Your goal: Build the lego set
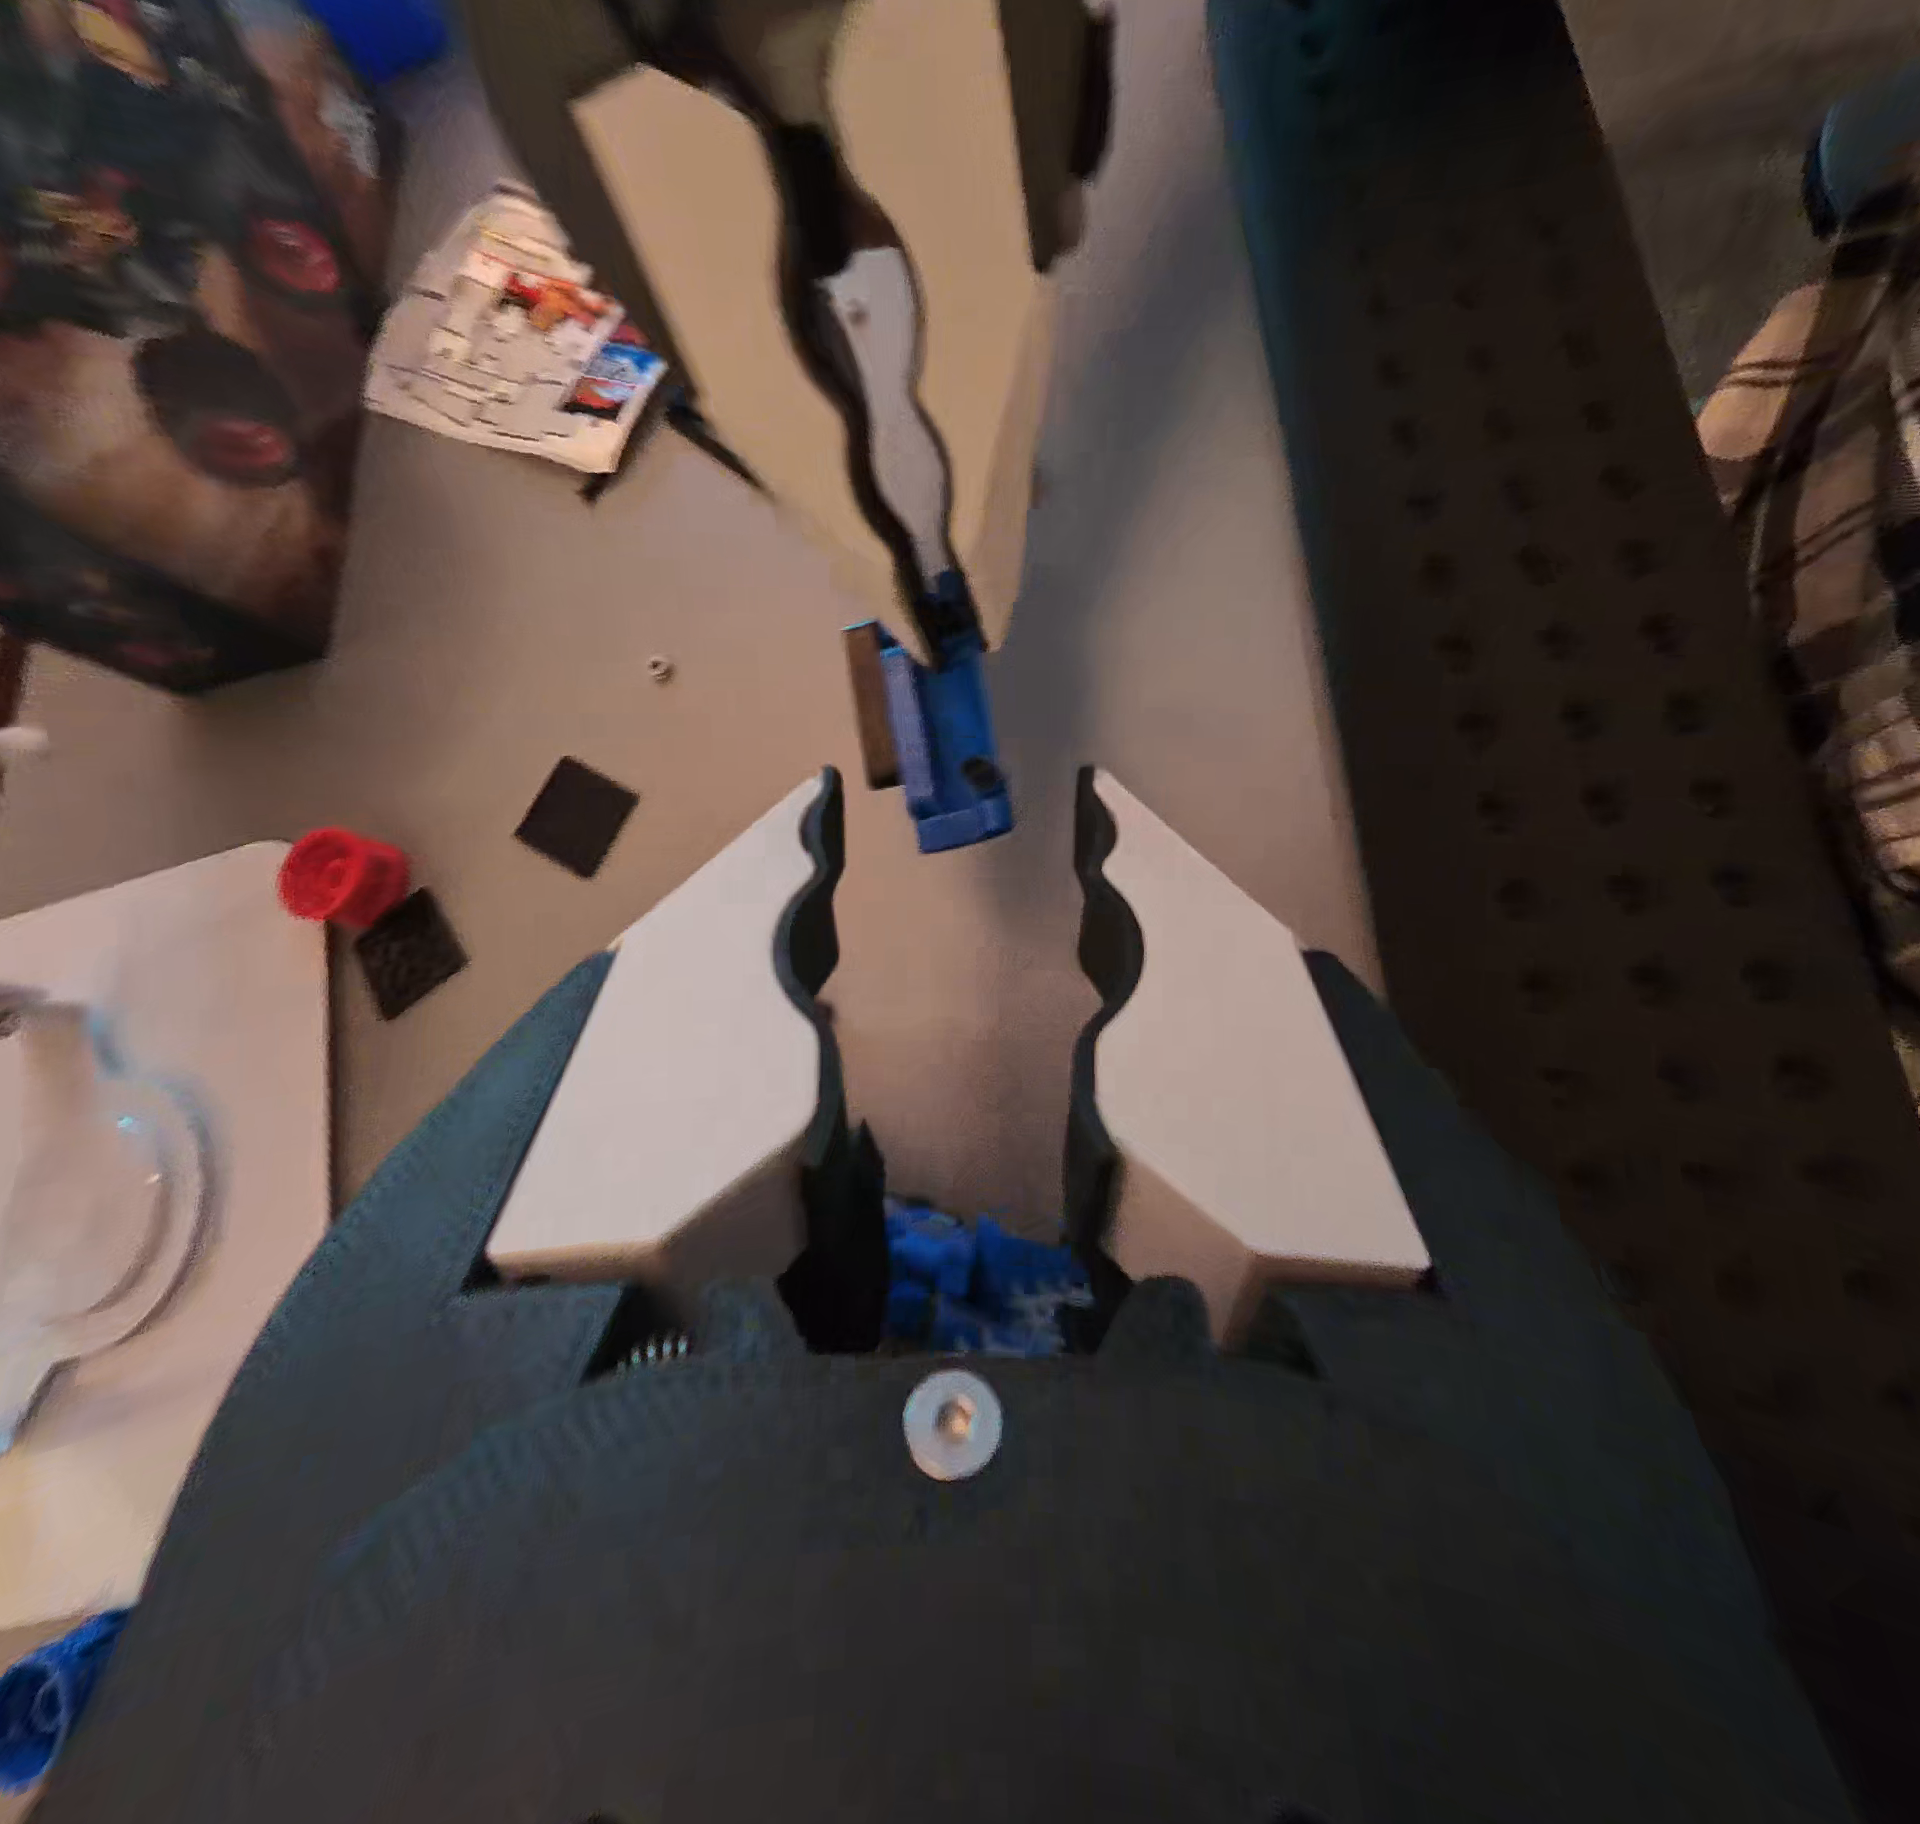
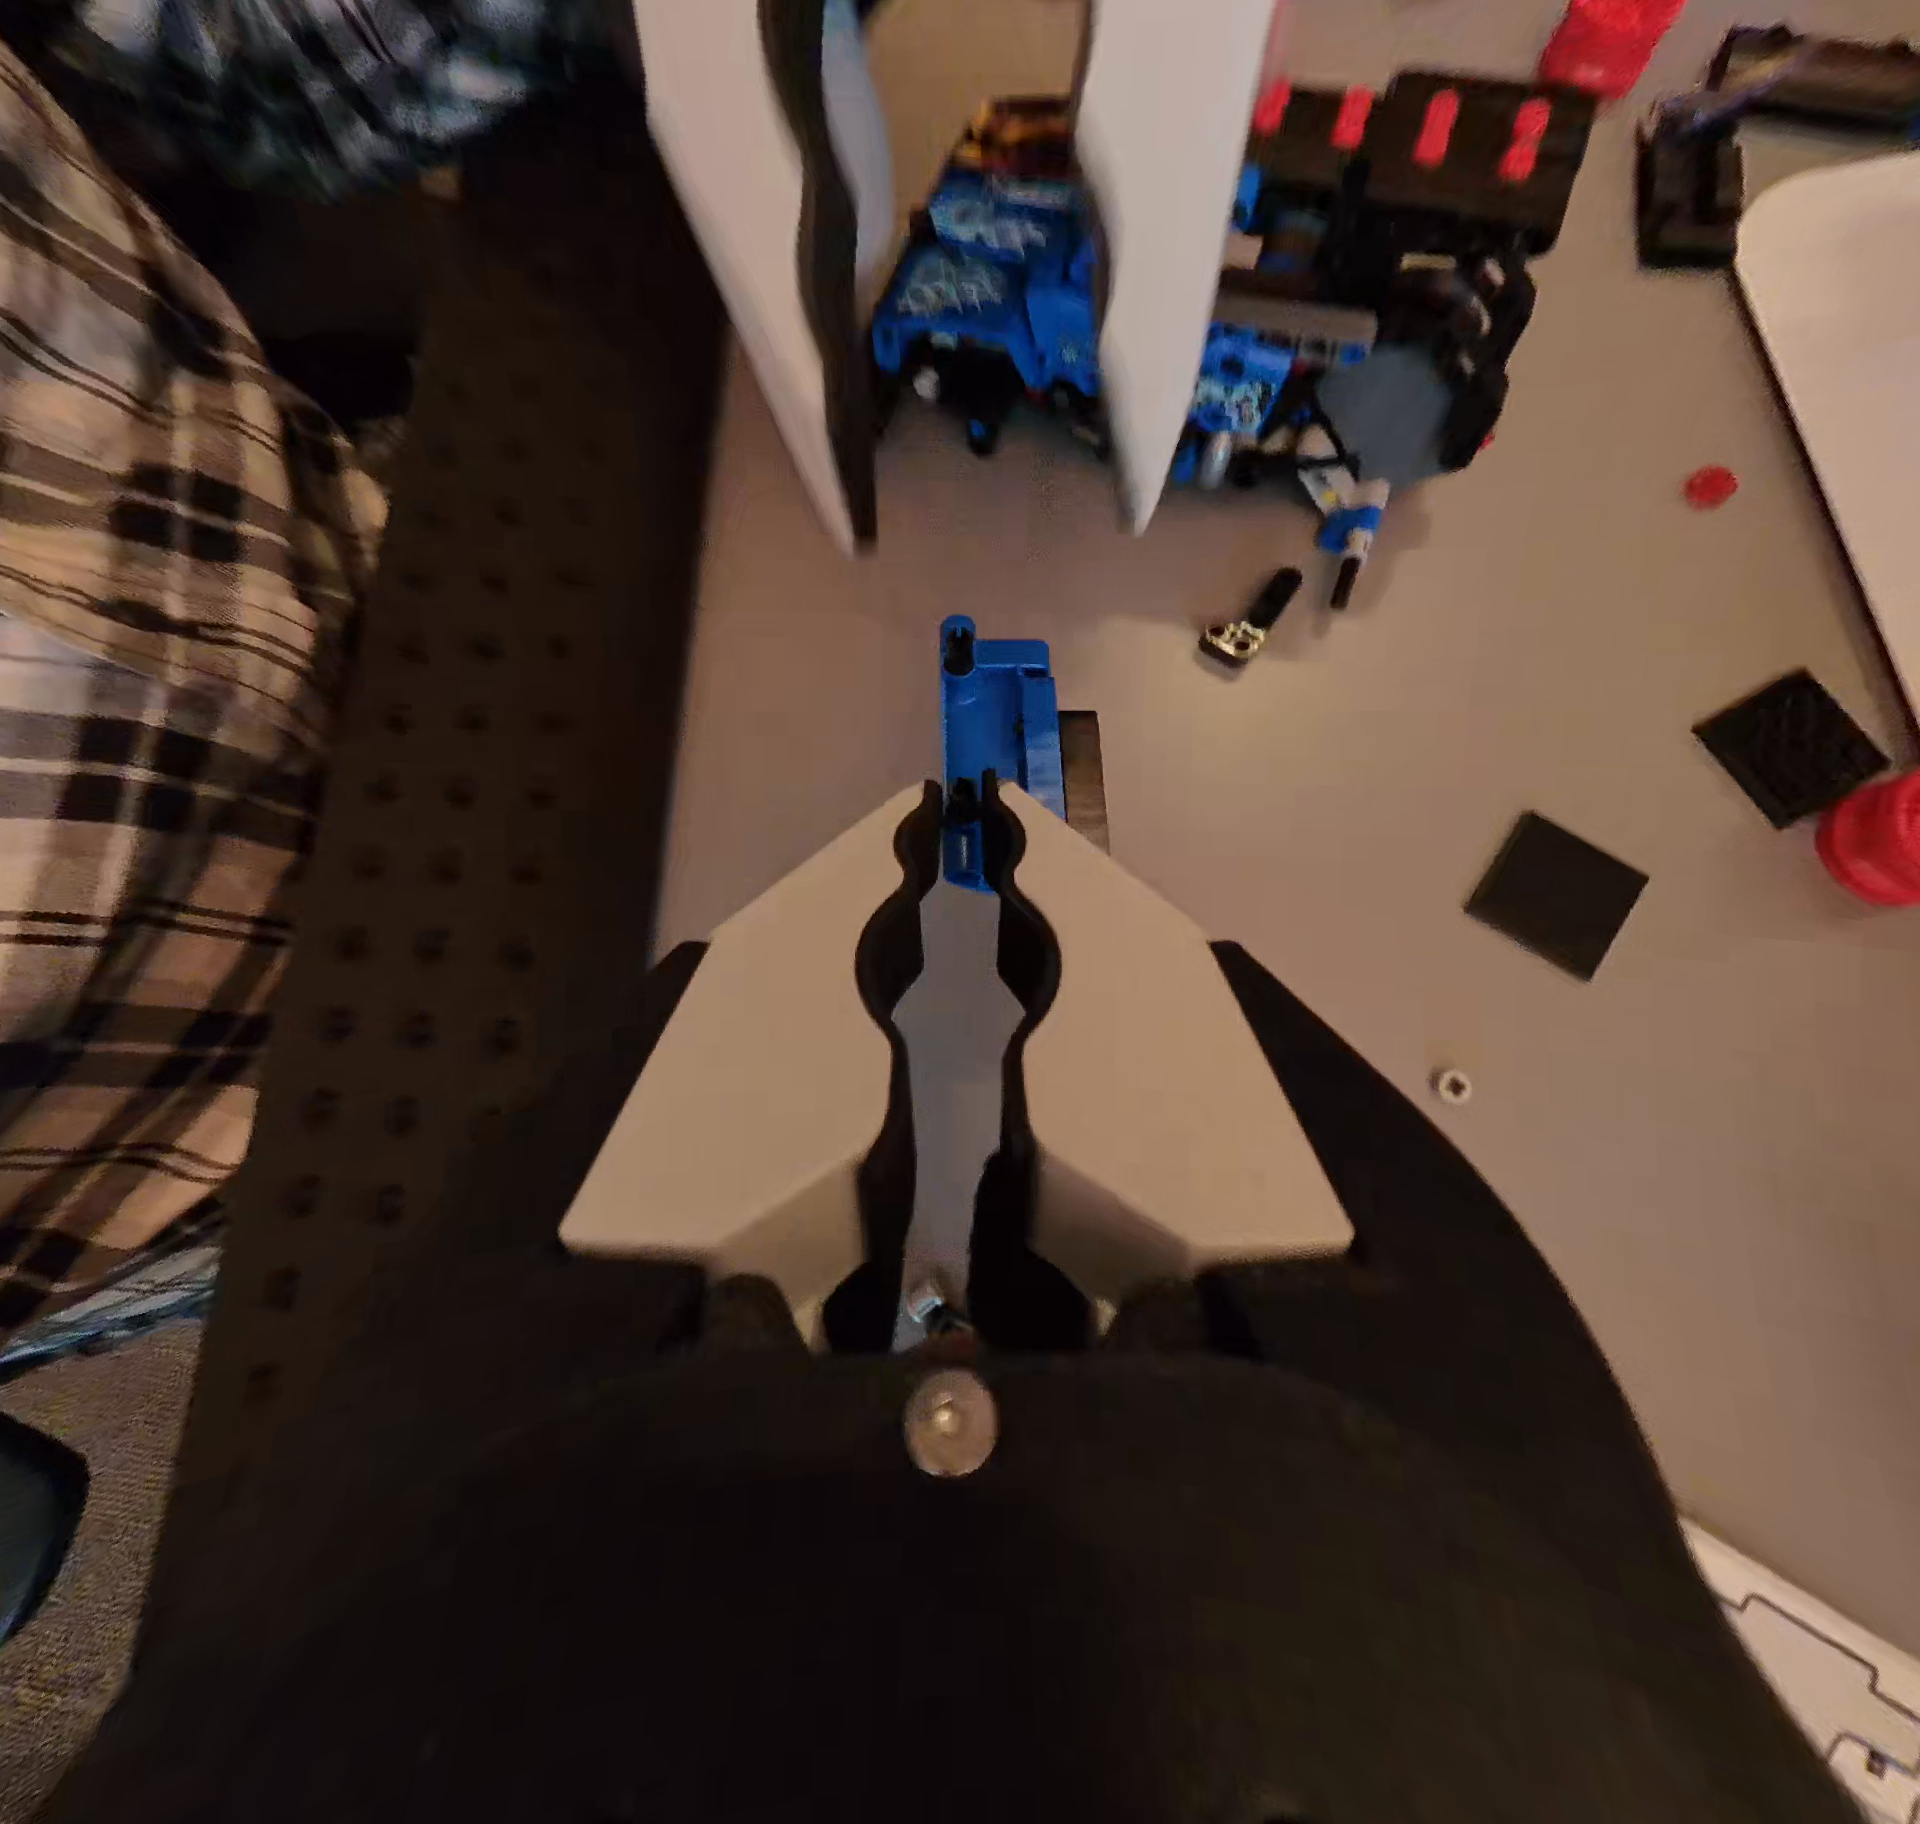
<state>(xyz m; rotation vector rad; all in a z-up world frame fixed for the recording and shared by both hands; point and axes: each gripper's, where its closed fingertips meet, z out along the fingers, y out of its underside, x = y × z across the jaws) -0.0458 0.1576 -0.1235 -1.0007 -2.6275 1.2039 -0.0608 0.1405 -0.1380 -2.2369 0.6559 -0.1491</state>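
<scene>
The right gripper [image 2: 964,787] pinches the near end of a blue lego piece [image 2: 992,725] between its white fingertips, holding it in the air above a grey table [image 2: 1299,839], with a dark flat part fixed along the piece's right side. Facing it, the left gripper [image 1: 961,777] hangs with its fingers spread apart and nothing between them, its tips just short of the free end of the same blue lego piece [image 1: 951,735]. Seen from the left wrist, the right gripper [image 1: 961,631] comes down from above, tips closed on the piece's far end. Beyond the left gripper, in the right wrist view, a partly built blue and black model [image 2: 1340,299] stands on the table, with loose small parts [image 2: 1247,621] lying near it. Two black square tiles [image 2: 1555,891] and red wheel hubs [image 2: 1875,839] rest to the right. In the left wrist view a dark printed box [image 1: 177,320] and a folded instruction sheet [image 1: 509,340] lie at upper left, and a clear plastic bag [image 1: 94,1182] sits on a pale board at the left edge. A black perforated strip [image 1: 1558,735] borders the table.
</scene>
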